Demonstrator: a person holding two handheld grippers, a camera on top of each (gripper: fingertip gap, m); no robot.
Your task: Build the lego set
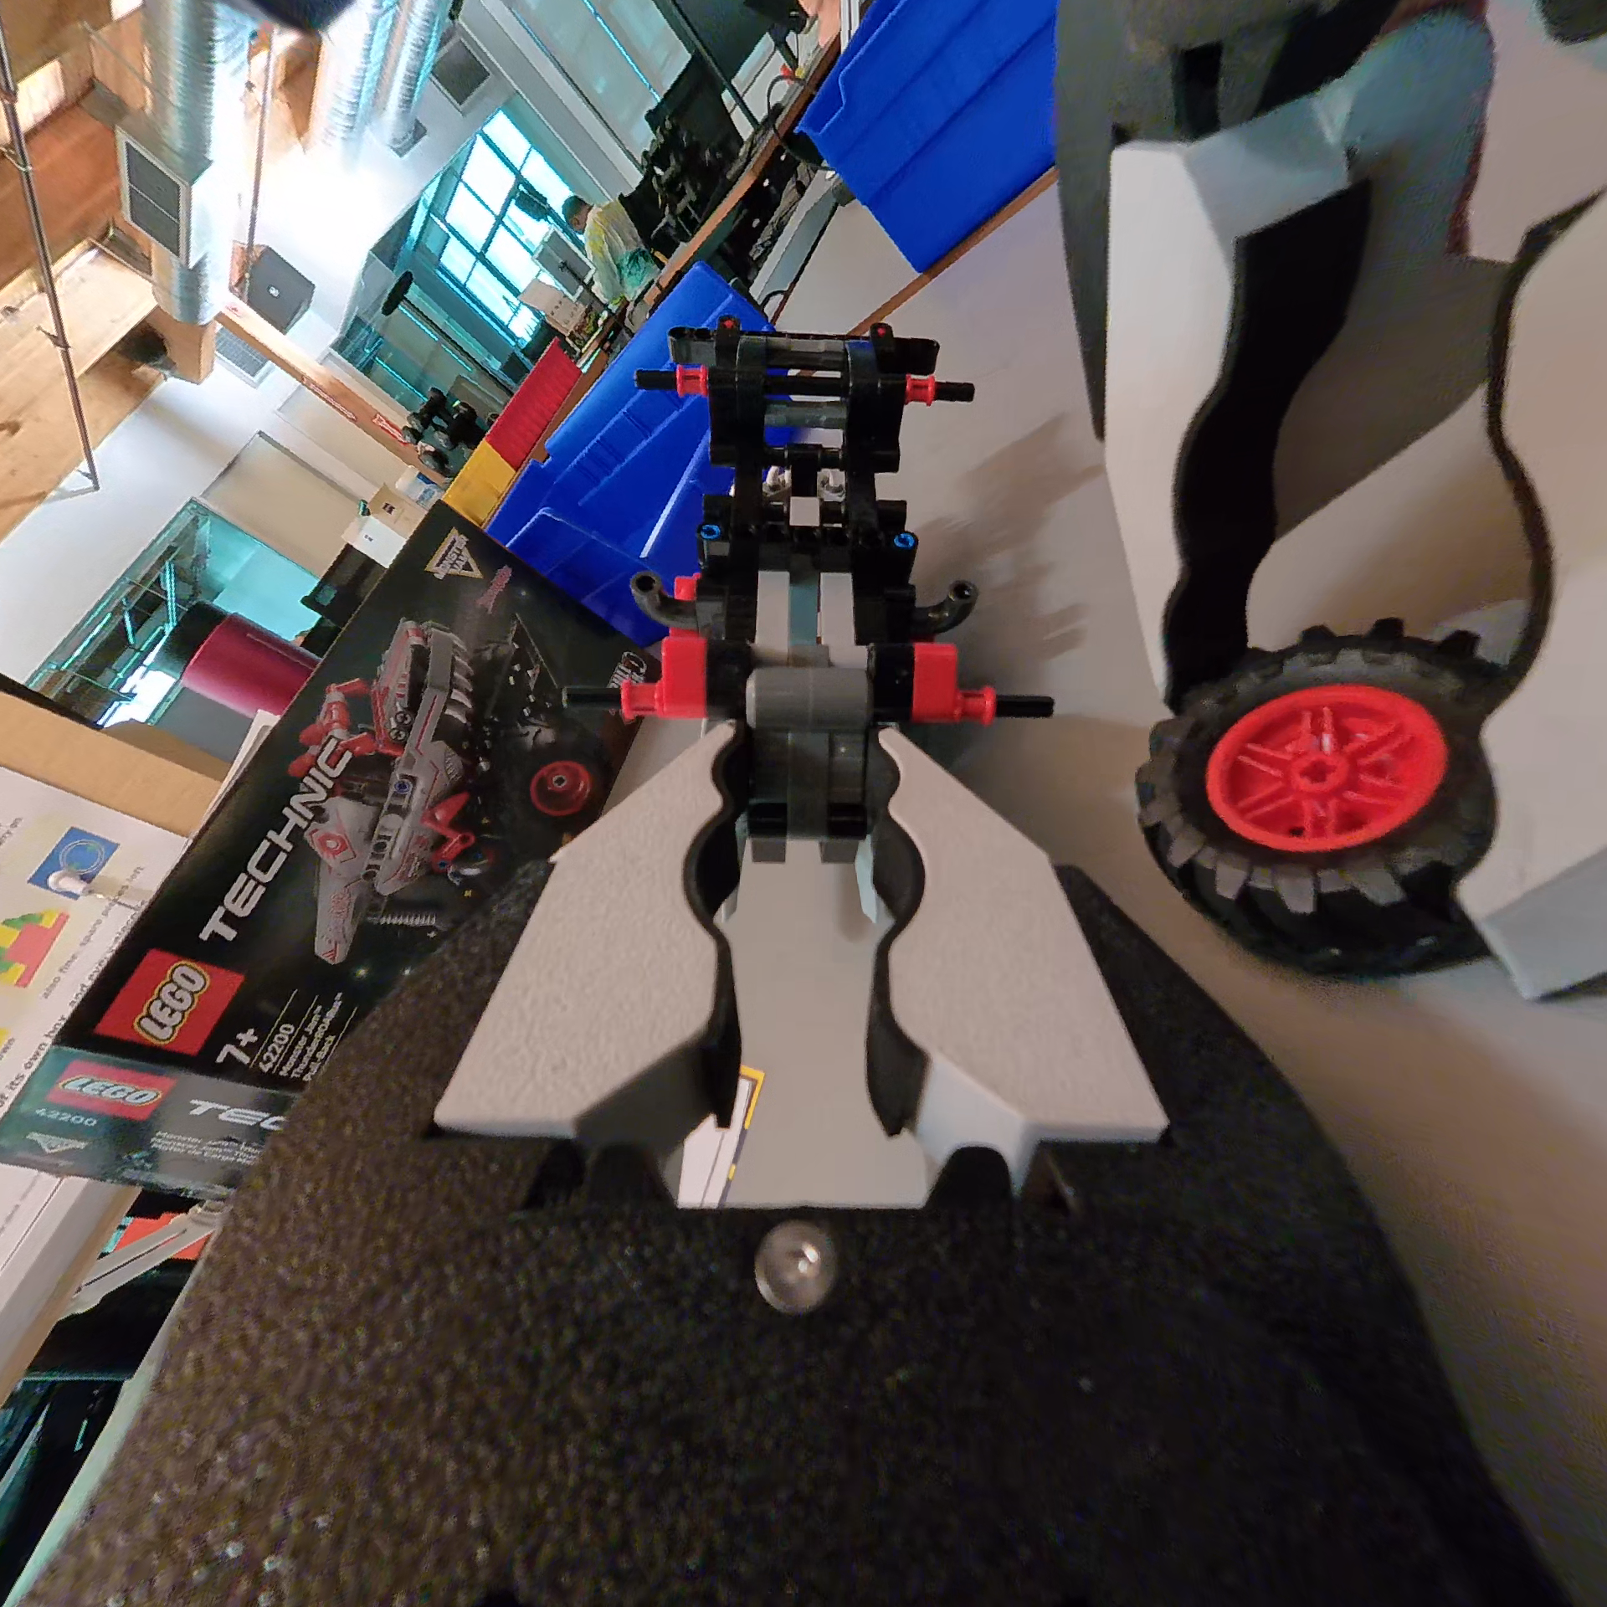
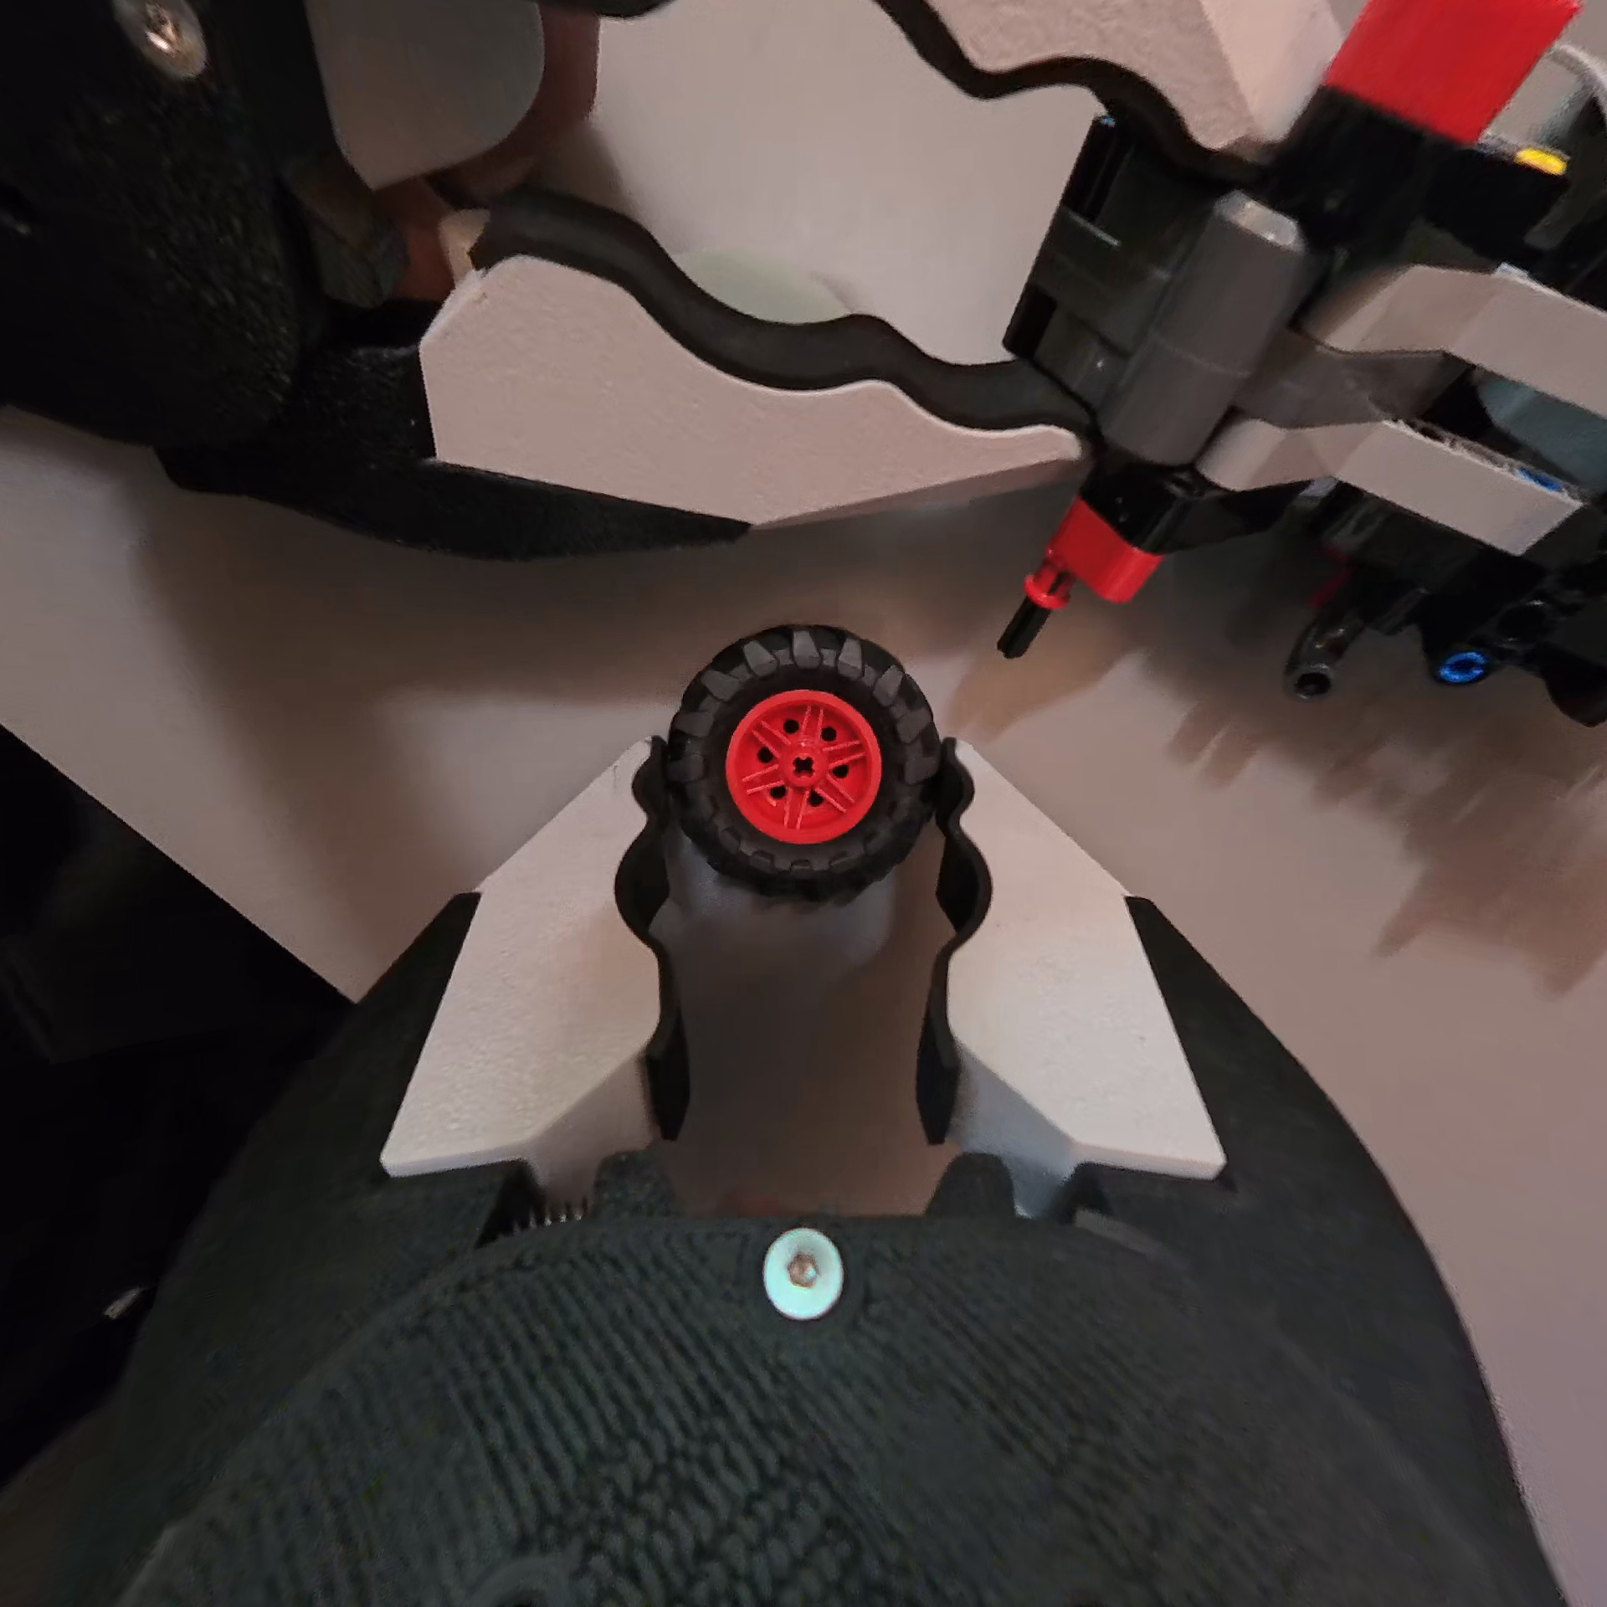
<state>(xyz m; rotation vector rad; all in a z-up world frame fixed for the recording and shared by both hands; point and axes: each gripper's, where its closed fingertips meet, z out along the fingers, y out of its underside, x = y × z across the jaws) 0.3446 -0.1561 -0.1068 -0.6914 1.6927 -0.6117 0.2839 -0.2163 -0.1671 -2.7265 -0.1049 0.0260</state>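
My left gripper (image 1: 809, 765) is shut on the rear end of a black, grey and red lego chassis (image 1: 809, 556), which points away from me above the white table (image 1: 1000, 783). Black axles stick out of red bushes on both of its sides. My right gripper (image 2: 804, 765) is shut on a black tyre with a red rim (image 2: 804, 767). In the left wrist view that wheel (image 1: 1326, 783) hangs to the right of the chassis in the right gripper's fingers (image 1: 1217, 522). In the right wrist view the chassis (image 2: 1217, 348) and its near axle tip (image 2: 1022, 630) lie up and to the right of the wheel.
The set's dark box (image 1: 348, 826) lies at the left of the table, with printed sheets (image 1: 52, 913) beside it. Blue bins (image 1: 626, 452) stand behind the chassis and at the back right (image 1: 939, 113). A person stands far off in the room.
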